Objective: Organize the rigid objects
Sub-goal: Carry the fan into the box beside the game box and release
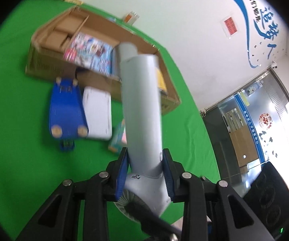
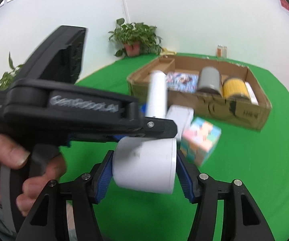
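A white hair dryer is held by both grippers above the green table. My left gripper (image 1: 145,170) is shut on its handle (image 1: 142,108), which points up toward the cardboard box (image 1: 44,68). My right gripper (image 2: 144,170) is shut on the dryer's round barrel (image 2: 144,164); the handle (image 2: 157,94) rises behind the left gripper's black body (image 2: 64,108). The box (image 2: 242,112) holds a colourful book (image 1: 88,53), a grey cylinder (image 2: 209,80) and a yellow cylinder (image 2: 235,89).
A blue toy board with wooden wheels (image 1: 67,108), a white flat box (image 1: 98,112) and a pastel patterned cube (image 2: 200,140) lie on the green cloth (image 1: 13,120) in front of the box. Potted plants (image 2: 136,38) stand at the far wall.
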